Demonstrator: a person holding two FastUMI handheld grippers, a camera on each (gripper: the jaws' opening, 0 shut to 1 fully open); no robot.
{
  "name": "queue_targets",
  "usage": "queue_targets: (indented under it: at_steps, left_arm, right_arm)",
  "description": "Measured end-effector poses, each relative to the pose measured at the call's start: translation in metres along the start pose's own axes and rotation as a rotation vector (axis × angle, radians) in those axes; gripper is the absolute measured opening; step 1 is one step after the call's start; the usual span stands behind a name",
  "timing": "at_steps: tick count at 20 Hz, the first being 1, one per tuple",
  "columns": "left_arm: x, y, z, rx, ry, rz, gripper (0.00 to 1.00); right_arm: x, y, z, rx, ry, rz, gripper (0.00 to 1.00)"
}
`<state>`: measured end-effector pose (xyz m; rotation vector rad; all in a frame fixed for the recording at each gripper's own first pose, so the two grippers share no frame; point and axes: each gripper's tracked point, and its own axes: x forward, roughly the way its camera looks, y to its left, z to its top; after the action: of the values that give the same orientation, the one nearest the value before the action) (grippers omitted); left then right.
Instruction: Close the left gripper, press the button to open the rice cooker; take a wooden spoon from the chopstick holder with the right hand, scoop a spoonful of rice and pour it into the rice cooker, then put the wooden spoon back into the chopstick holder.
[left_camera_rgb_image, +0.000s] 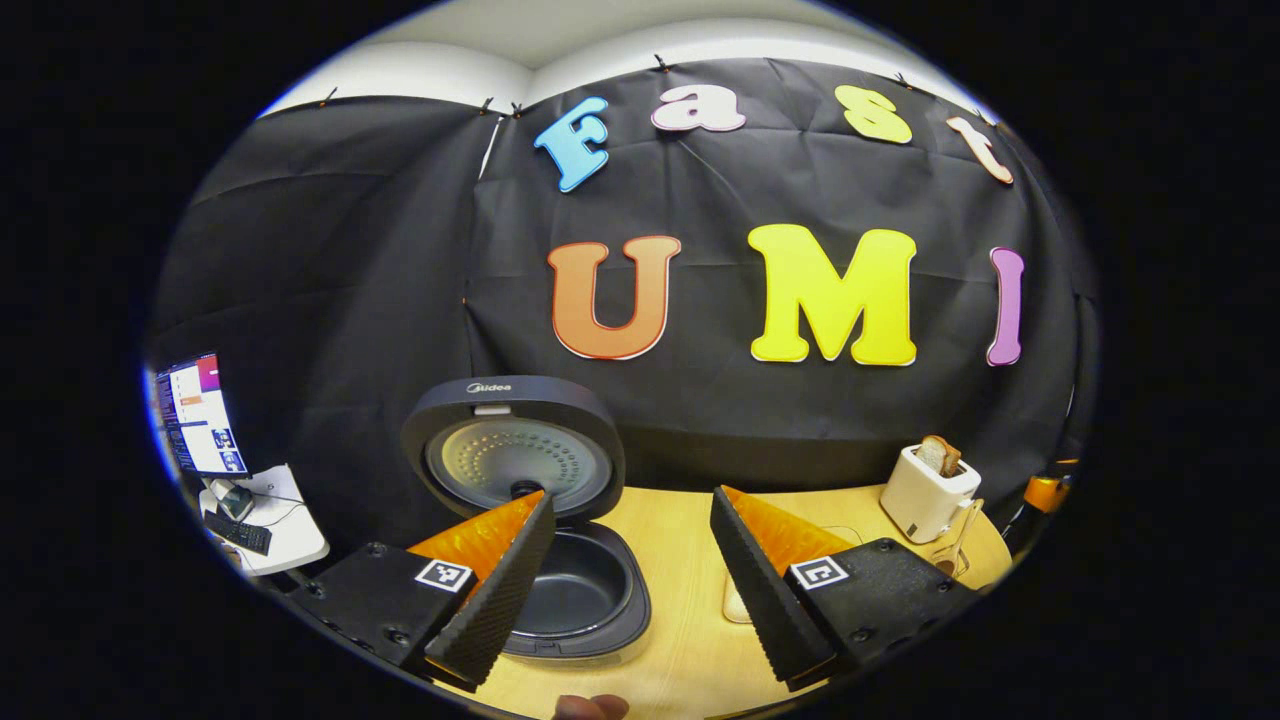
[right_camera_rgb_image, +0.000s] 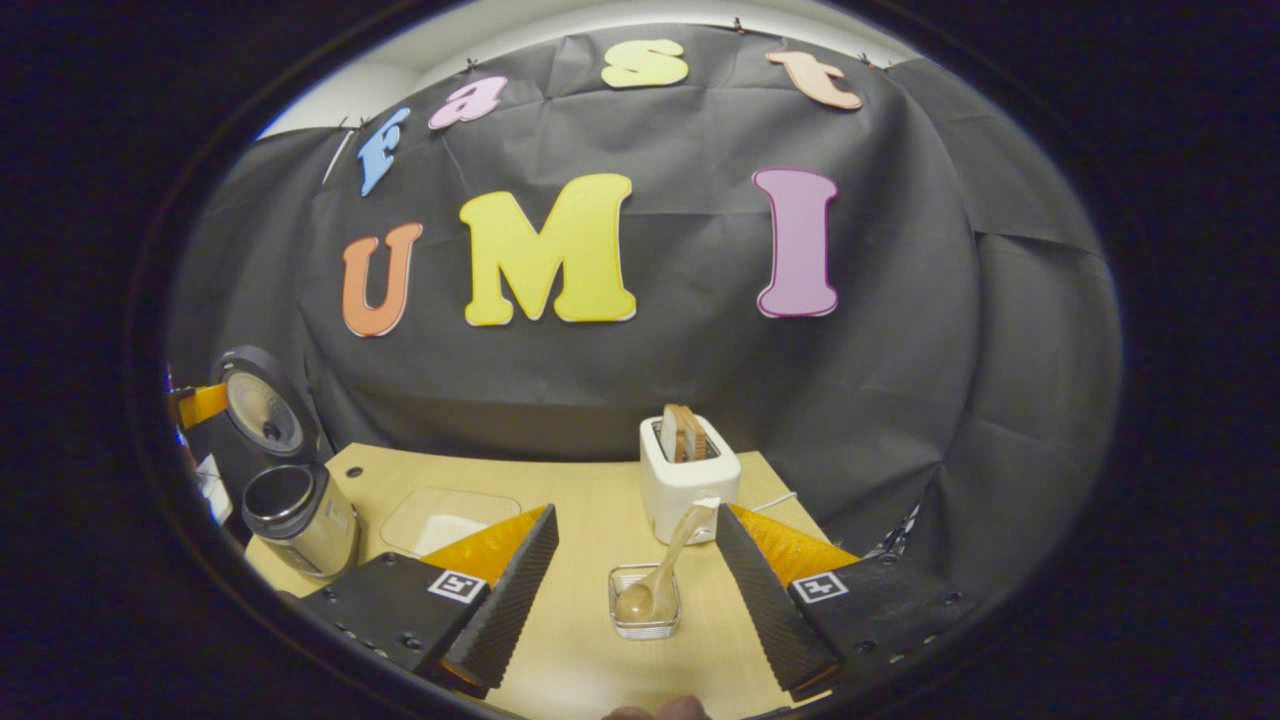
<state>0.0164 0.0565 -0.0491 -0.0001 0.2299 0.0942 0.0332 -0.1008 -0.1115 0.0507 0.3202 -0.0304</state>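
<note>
Cooker (left_camera_rgb_image: 560, 560) lid up, pot looks empty. Spoon (right_camera_rgb_image: 660, 575) rests in holder (right_camera_rgb_image: 644, 602). Left gripper (left_camera_rgb_image: 630, 580) and right gripper (right_camera_rgb_image: 635, 590) both wide, holding nothing. Scooping and pouring seem not done.

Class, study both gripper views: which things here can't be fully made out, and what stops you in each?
- Rice cooker pot: left gripper view, its own finger covers the near left side.
- Rice container: right gripper view, its finger hides the near edge.
- Wooden spoon bowl: too small to tell if rice clings.
- Monitor: left gripper view, text too small.

"Midea", I think (small print), on the rice cooker lid (left_camera_rgb_image: 513, 441).
</note>
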Motion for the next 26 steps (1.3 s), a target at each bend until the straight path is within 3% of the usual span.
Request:
queue_targets:
  at_steps: [8,15,17,19,22,24,26]
  left_arm:
    - [-0.003,-0.025,0.008,0.012,0.005,-0.013,0.99]
    - [0.002,-0.036,0.007,0.034,0.024,0.014,0.99]
    - [0.0,-0.038,0.007,0.044,0.029,0.015,0.99]
    - [0.0,-0.033,0.005,0.047,0.038,0.034,0.99]
    - [0.001,-0.033,0.0,0.042,0.058,0.051,0.99]
    - [0.001,-0.031,0.001,0.043,0.059,0.061,0.99]
    - [-0.001,-0.03,0.001,0.044,0.06,0.063,0.99]
  right_arm:
    - [0.076,-0.036,-0.055,0.087,0.165,0.007,0.95]
    - [0.156,-0.034,-0.106,0.165,0.329,0.064,0.99]
    - [0.169,-0.033,-0.118,0.194,0.365,0.07,0.94]
    - [0.18,-0.031,-0.125,0.227,0.38,0.077,0.79]
    - [0.193,-0.027,-0.132,0.26,0.397,0.086,0.7]
    - [0.198,-0.025,-0.133,0.272,0.406,0.085,0.43]
    - [0.202,-0.018,-0.134,0.271,0.408,0.112,0.31]
